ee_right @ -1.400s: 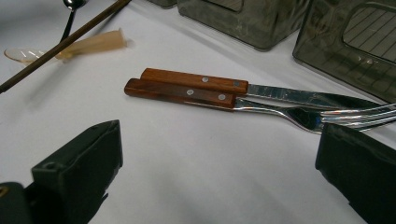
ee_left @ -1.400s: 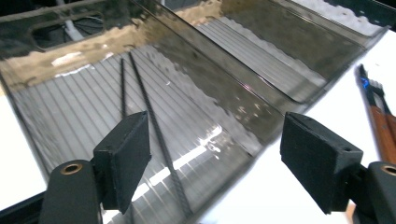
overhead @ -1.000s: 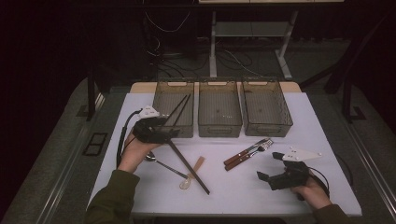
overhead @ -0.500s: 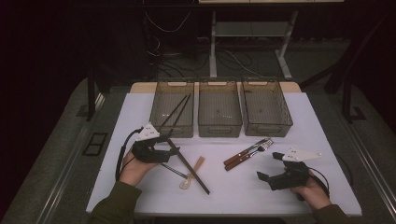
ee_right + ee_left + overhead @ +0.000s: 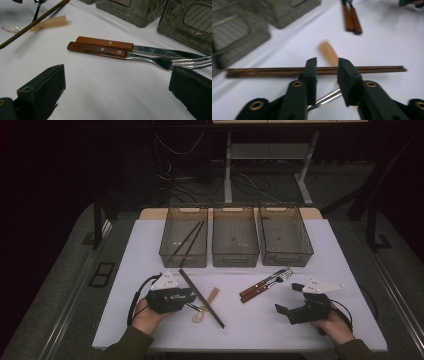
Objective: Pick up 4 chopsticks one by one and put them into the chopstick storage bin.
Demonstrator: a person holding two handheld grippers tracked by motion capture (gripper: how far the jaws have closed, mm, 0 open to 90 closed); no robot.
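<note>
A pair of dark wooden chopsticks (image 5: 202, 298) lies diagonally on the white table (image 5: 150, 250), across a pale spoon with a tan handle (image 5: 212, 295). My left gripper (image 5: 193, 300) sits low right beside them. In the left gripper view its jaws (image 5: 327, 62) stand a little apart, straddling the chopsticks (image 5: 269, 72), with nothing pinched and a metal utensil (image 5: 328, 98) beneath. A wood-handled knife and fork (image 5: 264, 285) lie side by side at centre right. My right gripper (image 5: 289, 299) rests wide open near the front edge, facing the knife and fork (image 5: 100, 47).
Three smoky plastic bins stand in a row at the back: left (image 5: 167, 250), holding two chopsticks (image 5: 189, 240), middle (image 5: 235, 255) and right (image 5: 286, 256). A metal spoon (image 5: 37, 6) lies near the pale spoon (image 5: 51, 22).
My left gripper has pulled back from the left bin toward the near edge and come down onto the chopsticks on the table. The right gripper has stayed put.
</note>
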